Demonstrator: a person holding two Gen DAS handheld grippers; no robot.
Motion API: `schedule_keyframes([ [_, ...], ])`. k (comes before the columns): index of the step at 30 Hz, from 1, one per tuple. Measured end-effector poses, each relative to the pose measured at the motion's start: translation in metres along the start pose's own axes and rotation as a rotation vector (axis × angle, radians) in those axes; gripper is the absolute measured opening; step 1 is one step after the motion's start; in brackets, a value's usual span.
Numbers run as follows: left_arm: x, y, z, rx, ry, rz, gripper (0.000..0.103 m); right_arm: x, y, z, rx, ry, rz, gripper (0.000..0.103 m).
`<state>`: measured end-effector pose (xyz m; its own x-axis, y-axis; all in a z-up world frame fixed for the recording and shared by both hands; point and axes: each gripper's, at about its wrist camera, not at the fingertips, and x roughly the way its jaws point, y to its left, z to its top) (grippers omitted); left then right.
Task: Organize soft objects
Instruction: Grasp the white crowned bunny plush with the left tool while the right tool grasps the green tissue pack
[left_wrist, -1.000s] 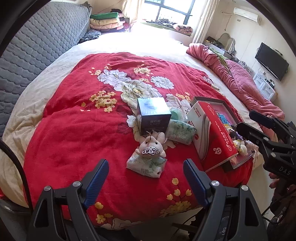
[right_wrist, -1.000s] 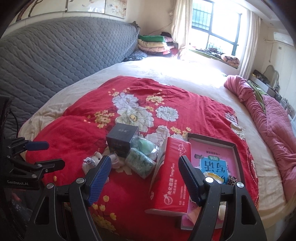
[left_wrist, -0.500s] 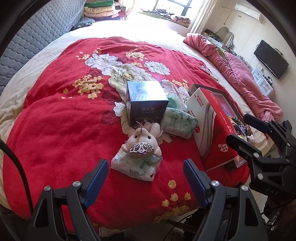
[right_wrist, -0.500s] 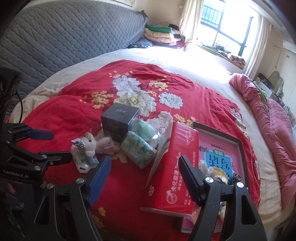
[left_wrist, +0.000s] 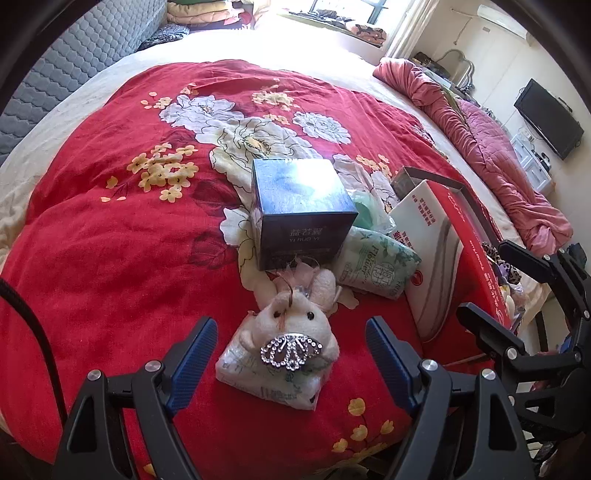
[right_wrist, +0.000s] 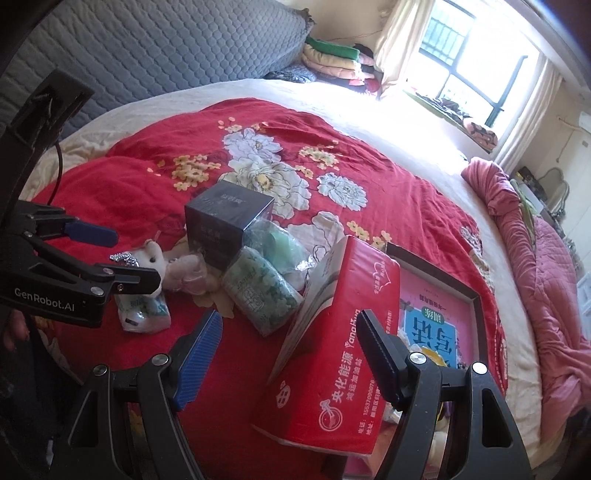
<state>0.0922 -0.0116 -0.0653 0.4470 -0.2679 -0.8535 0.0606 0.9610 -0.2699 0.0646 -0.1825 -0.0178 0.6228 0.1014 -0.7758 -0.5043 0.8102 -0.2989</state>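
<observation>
I am at the big bed (left_wrist: 110, 229) with the red flower blanket, and I think my job has hardly begun. Nothing soft looks put away yet. On the right, the red box (right_wrist: 340, 350) leans on an open tray (right_wrist: 476, 295), and I cannot see much in the tray. Behind sits a dark box (left_wrist: 301, 210). Beside it lie two green tissue packs (left_wrist: 376, 267). Closest to me is the little bunny toy (left_wrist: 291, 325), lying on another tissue pack (left_wrist: 266, 380). My left tool (left_wrist: 291, 358) is spread wide around the bunny, not touching it. My right tool (right_wrist: 291, 354) is wide apart too, holding nothing, near the red box.
</observation>
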Motion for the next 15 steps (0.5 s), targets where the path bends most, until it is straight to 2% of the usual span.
schedule_keyframes([
  [9, 0.017, 0.005, 0.003, 0.009, 0.03, -0.003, 0.081, 0.031, 0.013, 0.012, -0.129, 0.043, 0.001, 0.076],
  [15, 0.024, 0.009, 0.008, 0.007, 0.037, -0.015, 0.068, 0.054, 0.022, 0.017, -0.212, 0.088, -0.014, 0.076],
])
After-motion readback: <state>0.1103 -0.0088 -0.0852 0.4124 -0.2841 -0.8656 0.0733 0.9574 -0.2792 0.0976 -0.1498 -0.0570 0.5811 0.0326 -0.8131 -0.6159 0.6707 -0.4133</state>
